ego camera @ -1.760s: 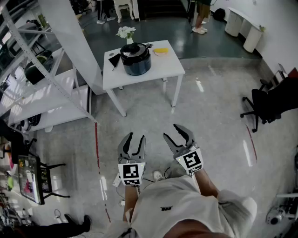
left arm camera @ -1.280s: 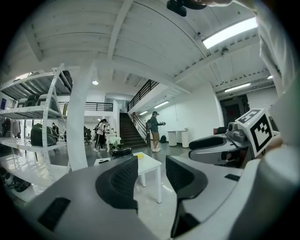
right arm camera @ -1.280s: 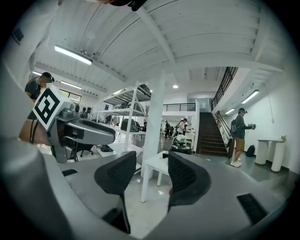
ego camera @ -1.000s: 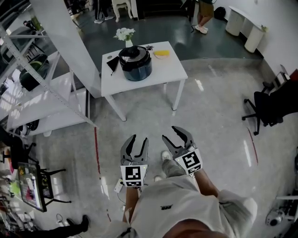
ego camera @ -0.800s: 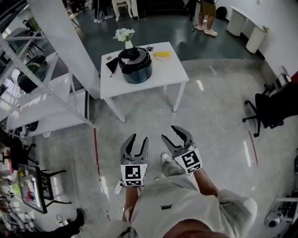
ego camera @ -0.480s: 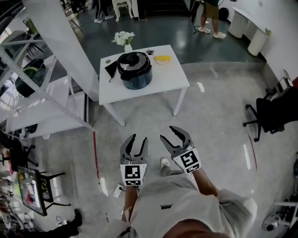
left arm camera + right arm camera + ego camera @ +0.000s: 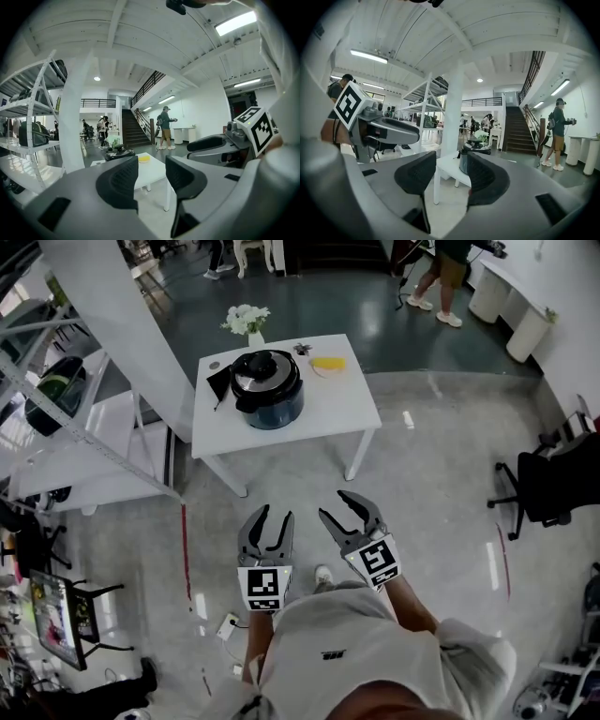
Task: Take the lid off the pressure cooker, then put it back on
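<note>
The pressure cooker (image 7: 268, 395), dark blue with its black and steel lid (image 7: 265, 369) on, stands on a white table (image 7: 352, 404) well ahead of me. Both grippers hang over the floor, far short of the table. My left gripper (image 7: 274, 514) holds nothing, and a narrow gap shows between its jaws. My right gripper (image 7: 335, 504) is empty too, jaws slightly apart. In the left gripper view the cooker (image 7: 117, 152) appears small beyond the pads (image 7: 119, 180). The right gripper view frames the cooker (image 7: 474, 157) between its pads (image 7: 485, 176).
On the table are a vase of white flowers (image 7: 246, 320), a yellow object (image 7: 325, 363) and a black item (image 7: 220, 385). A metal shelving rack (image 7: 84, 427) and white pillar (image 7: 122, 315) stand left, an office chair (image 7: 548, 493) right. People (image 7: 441, 277) walk beyond.
The table and cooker have drifted closer and lower in the head view as I walk toward them. Both grippers keep the same pose in front of my body.
</note>
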Action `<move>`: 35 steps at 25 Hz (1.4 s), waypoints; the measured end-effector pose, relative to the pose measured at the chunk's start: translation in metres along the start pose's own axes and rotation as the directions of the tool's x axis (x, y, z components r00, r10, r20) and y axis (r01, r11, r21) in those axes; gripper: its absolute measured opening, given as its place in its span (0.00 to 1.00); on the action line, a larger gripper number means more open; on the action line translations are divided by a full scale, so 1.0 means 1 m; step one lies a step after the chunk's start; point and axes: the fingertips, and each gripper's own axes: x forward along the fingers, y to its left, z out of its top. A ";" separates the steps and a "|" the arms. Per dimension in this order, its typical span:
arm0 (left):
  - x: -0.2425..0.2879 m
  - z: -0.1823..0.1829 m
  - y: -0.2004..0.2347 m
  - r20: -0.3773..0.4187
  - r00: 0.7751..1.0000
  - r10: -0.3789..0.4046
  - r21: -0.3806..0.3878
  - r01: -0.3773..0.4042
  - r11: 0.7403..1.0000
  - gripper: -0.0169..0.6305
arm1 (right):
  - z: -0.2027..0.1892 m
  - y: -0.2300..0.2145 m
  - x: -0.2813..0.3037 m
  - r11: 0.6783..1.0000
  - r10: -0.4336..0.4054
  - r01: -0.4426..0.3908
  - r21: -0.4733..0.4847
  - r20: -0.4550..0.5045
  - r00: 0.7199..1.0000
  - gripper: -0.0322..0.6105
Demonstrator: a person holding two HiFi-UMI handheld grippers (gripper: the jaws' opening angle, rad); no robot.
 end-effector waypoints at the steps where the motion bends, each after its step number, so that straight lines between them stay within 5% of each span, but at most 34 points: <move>1: 0.005 0.002 0.000 0.000 1.000 0.006 0.000 -0.006 1.000 0.33 | 0.001 -0.005 0.002 1.000 0.006 -0.006 0.000 0.001 1.000 0.36; 35: 0.131 0.013 0.073 -0.003 0.999 0.036 0.002 -0.036 0.999 0.32 | 0.006 -0.092 0.125 1.000 0.027 -0.027 0.008 -0.005 1.000 0.36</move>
